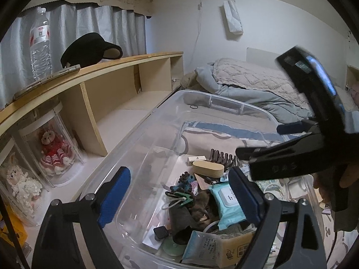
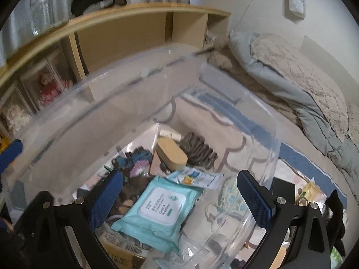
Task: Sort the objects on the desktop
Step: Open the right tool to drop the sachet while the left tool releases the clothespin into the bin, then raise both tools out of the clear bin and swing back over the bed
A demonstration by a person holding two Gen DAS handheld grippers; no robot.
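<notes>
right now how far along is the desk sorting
Mostly done, it seems: the clear bin already holds a wet wipes pack, a brown hair claw, an oval wooden case and other small items. Nothing is in hand: the left gripper and right gripper both have open, empty jaws over the bin. A few small things outside the bin's right wall look left.

I see a wooden shelf (image 1: 94,71) before grey curtains (image 1: 94,29), a white wall (image 1: 269,22), and what may be a bed (image 1: 258,83) with rumpled bedding.
</notes>
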